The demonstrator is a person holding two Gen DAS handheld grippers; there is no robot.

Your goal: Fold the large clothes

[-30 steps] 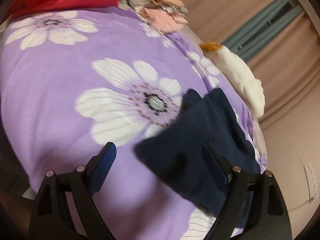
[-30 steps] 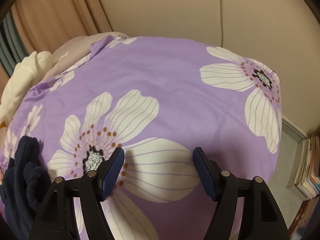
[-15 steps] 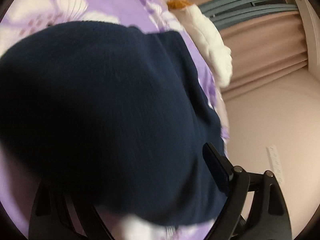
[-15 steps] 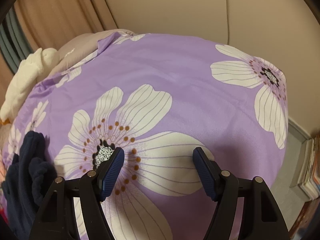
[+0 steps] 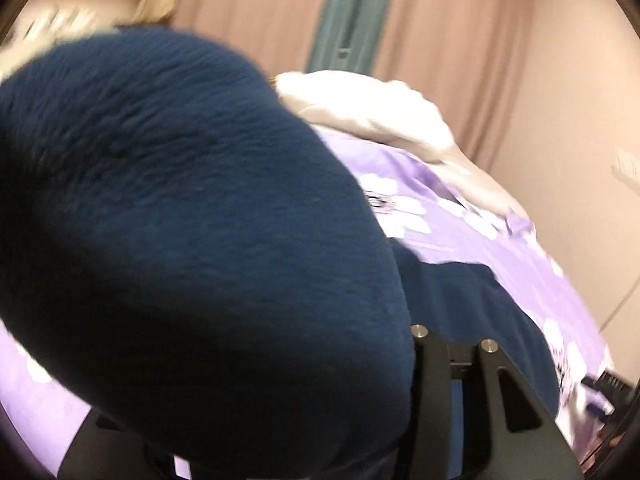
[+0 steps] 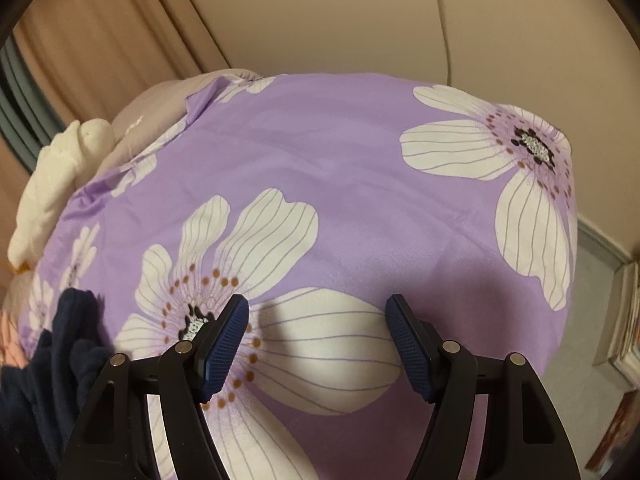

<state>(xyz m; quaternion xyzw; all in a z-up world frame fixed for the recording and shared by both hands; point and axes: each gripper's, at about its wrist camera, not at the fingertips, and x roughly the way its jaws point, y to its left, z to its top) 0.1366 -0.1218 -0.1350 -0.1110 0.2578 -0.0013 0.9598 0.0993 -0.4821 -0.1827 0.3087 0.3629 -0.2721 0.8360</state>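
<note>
A dark navy garment (image 5: 192, 240) fills most of the left wrist view, bunched up close to the camera and trailing down onto the purple flowered bedspread (image 5: 480, 248). My left gripper (image 5: 320, 420) is shut on the navy garment; only its right finger (image 5: 432, 380) shows, the rest is hidden by cloth. In the right wrist view the navy garment (image 6: 44, 372) hangs at the lower left. My right gripper (image 6: 318, 348) is open and empty, just above the bedspread (image 6: 340, 200).
A cream-white quilt (image 5: 372, 108) lies at the far side of the bed (image 6: 52, 184) before pink-beige curtains (image 5: 440, 32). A beige wall (image 6: 360, 12) stands behind the bed. Floor and stacked books (image 6: 624, 320) are at the right.
My left gripper closed on the navy garment and lifted it; the cloth now covers most of its view. My right gripper has drifted slightly and stays open.
</note>
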